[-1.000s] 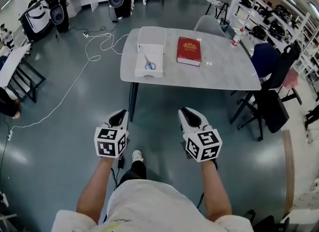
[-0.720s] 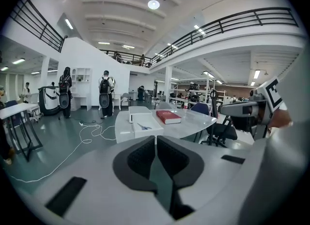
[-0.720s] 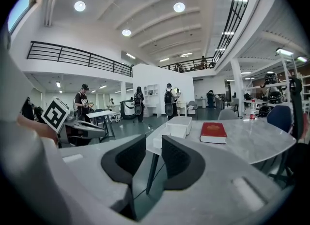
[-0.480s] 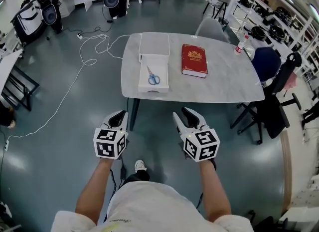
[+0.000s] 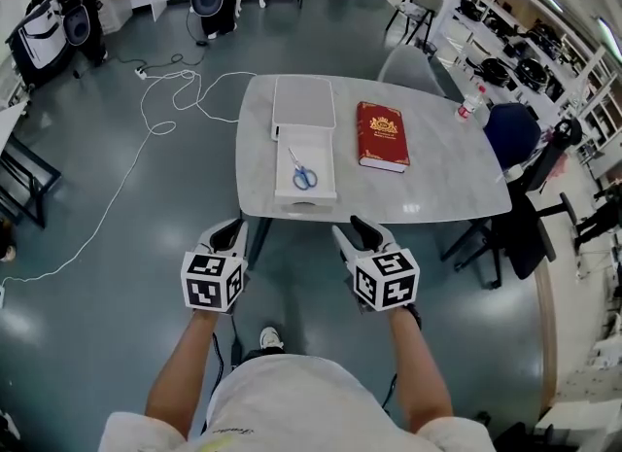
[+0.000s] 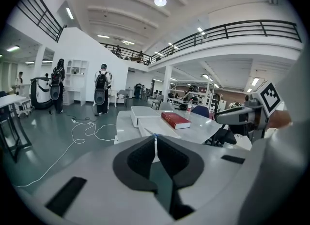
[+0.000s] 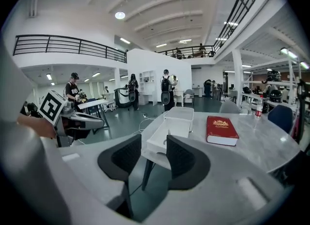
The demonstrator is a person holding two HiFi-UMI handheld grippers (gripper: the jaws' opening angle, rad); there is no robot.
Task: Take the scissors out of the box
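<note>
At the near edge of a grey tabletop [image 5: 437, 178] in a large open hall, a person holds two hand tools out over the dark floor [image 5: 117, 246], both short of the tabletop and touching nothing on it. The left tool [image 5: 233, 231] has its jaws pressed together with nothing between them. The right tool [image 5: 355, 233] stands spread, its jaws having just been opening, and nothing sits between its pads; its own view looks through the gap toward the box. The blue-handled scissors [image 5: 303, 174] lie flat inside the open white box [image 5: 305, 196], which sits close to the tabletop's near edge. The box's lid [image 5: 304, 100] lies just beyond it, against its far end. A red book [image 5: 383, 135] lies beside the box to the right, apart from it. A clear bottle [image 5: 470, 105] stands near the far right corner. A white cable [image 5: 160, 100] trails across the floor at left.
</note>
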